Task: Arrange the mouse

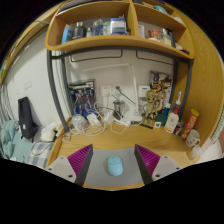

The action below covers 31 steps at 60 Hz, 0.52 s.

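Note:
A pale blue mouse [114,166] lies on a grey mouse mat [97,172] on a wooden desk [110,137]. It stands between my gripper's fingers [79,160], with a clear gap on each side. My gripper [113,163] is open, its magenta pads to the left and right of the mouse, not touching it. The near edge of the mat is hidden below.
Beyond the mat stand bottles and jars [172,120] at the right, glass items and cables [85,120] at the back left, and a dark bag [27,115] further left. A wooden shelf [115,42] with boxes hangs above the desk.

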Available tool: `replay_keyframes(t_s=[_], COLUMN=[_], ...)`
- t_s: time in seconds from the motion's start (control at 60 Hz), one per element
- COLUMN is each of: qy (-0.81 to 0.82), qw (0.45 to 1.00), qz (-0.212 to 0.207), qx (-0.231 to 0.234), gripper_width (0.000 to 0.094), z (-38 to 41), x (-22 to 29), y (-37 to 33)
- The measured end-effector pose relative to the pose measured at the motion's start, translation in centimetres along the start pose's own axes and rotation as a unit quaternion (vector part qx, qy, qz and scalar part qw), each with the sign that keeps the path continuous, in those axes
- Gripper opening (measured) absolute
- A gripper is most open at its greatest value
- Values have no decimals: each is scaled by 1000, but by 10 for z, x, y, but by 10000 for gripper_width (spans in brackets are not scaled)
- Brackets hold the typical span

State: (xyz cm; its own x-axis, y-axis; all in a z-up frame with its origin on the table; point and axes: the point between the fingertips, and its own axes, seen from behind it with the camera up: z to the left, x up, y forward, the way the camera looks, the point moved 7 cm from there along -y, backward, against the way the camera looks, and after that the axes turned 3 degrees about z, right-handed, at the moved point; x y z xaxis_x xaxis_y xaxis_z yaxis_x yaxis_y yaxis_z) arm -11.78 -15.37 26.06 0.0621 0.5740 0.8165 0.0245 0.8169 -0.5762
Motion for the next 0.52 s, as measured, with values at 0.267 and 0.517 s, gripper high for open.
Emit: replay_keyframes(t_s=[0.267,0.517], qy=[-4,-7], qw=[1000,1000], qz=[-24,-18], qx=[0,1], gripper_width=[826,826], z=[7,12], x=[9,-1], y=[-46,-52])
